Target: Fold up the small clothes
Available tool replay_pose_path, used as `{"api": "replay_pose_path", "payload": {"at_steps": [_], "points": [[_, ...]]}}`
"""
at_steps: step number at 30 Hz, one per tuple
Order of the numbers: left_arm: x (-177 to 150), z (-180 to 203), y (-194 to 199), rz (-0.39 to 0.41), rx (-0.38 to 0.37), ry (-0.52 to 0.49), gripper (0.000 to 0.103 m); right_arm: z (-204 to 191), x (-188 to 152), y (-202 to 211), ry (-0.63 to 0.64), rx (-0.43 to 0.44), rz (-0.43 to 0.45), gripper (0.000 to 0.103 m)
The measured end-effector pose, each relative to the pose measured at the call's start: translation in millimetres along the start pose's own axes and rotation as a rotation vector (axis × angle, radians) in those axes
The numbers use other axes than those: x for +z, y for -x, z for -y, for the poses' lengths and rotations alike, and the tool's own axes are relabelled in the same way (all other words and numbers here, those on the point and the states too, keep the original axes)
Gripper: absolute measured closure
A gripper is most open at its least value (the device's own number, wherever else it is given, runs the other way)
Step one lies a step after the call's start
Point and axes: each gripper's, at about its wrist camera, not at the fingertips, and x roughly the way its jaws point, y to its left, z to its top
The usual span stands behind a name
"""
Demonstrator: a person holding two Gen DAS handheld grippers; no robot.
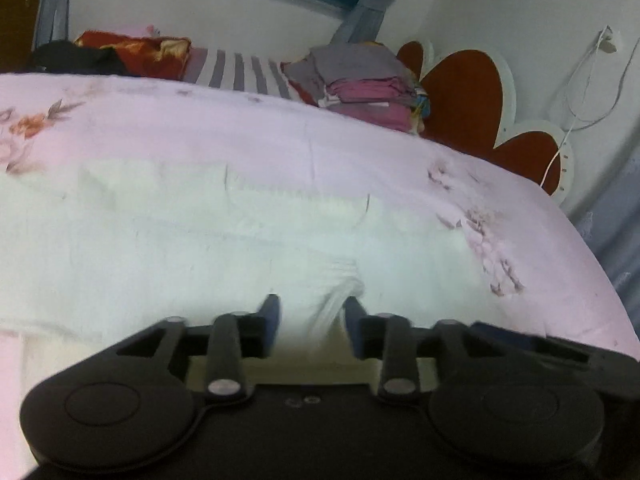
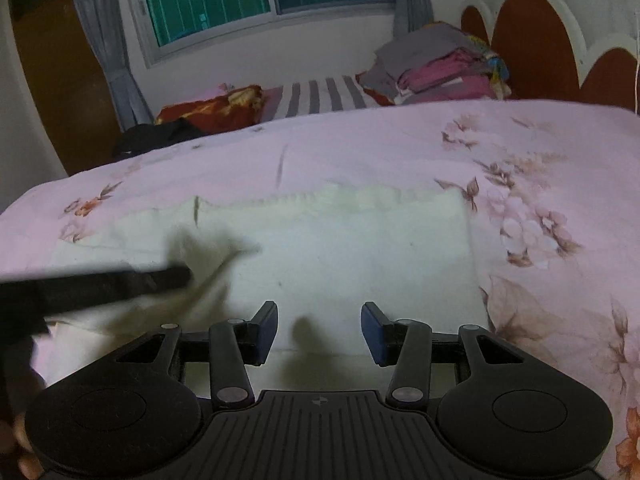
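A small white garment (image 2: 352, 256) lies flat on the pink floral bedspread (image 2: 560, 152); it also shows in the left wrist view (image 1: 200, 232). My left gripper (image 1: 310, 320) hangs low over the garment's near edge with its jaws apart, and a raised fold of the white cloth (image 1: 340, 300) stands between the fingers, not clamped. The same gripper shows as a dark blurred bar (image 2: 120, 280) at the left of the right wrist view. My right gripper (image 2: 319, 330) is open and empty just above the garment's near edge.
A stack of folded grey and pink clothes (image 2: 436, 68) sits at the far right by the red headboard (image 2: 536, 44). A red patterned pillow (image 2: 216, 108) and dark clothing (image 2: 156, 136) lie at the far left. A white cable (image 1: 576, 116) hangs on the wall.
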Motion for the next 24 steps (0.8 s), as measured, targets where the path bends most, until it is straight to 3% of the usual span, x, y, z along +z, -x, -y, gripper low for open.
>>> {"api": "replay_pose_path", "payload": {"at_steps": [2, 3, 7, 8, 9, 10, 16, 17, 18, 19, 20, 24], "points": [[-6.7, -9.0, 21.4, 0.032, 0.034, 0.002, 0.038, 0.1, -2.9, -0.6, -0.006, 0.022, -0.006, 0.057], [-8.8, -13.6, 30.5, 0.054, 0.060, 0.001, 0.036, -1.9, -3.3, -1.9, -0.006, 0.035, -0.010, 0.057], [-14.3, -42.4, 54.8, 0.078, 0.180, -0.003, 0.036, -12.2, -3.2, -14.1, -0.027, 0.116, -0.049, 0.056], [-17.2, -49.7, 58.9, 0.077, 0.206, 0.001, 0.036, -13.5, -2.4, -18.6, -0.031, 0.127, -0.059, 0.048], [-20.5, -57.4, 62.5, 0.070, 0.233, 0.006, 0.036, -17.9, -2.5, -23.3, -0.031, 0.129, -0.069, 0.033], [-23.2, -58.7, 66.5, 0.062, 0.253, 0.010, 0.036, -21.6, -2.8, -26.5, -0.031, 0.131, -0.070, 0.030], [-36.0, -85.9, 78.4, 0.054, 0.367, 0.046, 0.036, -42.7, 3.3, -43.2, -0.006, 0.156, -0.080, 0.030], [-36.7, -88.6, 80.1, 0.058, 0.380, 0.051, 0.036, -46.8, 4.2, -46.2, 0.001, 0.157, -0.085, 0.039], [-36.7, -90.2, 81.6, 0.062, 0.400, 0.047, 0.036, -50.7, 4.6, -49.8, 0.012, 0.152, -0.092, 0.059], [-35.9, -90.7, 81.3, 0.063, 0.416, 0.041, 0.036, -54.6, 4.8, -52.2, 0.022, 0.141, -0.094, 0.071], [-34.7, -90.7, 80.4, 0.066, 0.426, 0.038, 0.035, -57.1, 5.1, -54.5, 0.027, 0.142, -0.097, 0.092], [-35.6, -93.0, 77.4, 0.074, 0.468, 0.027, 0.032, -62.0, 10.8, -51.0, 0.042, 0.180, -0.090, 0.098]]}}
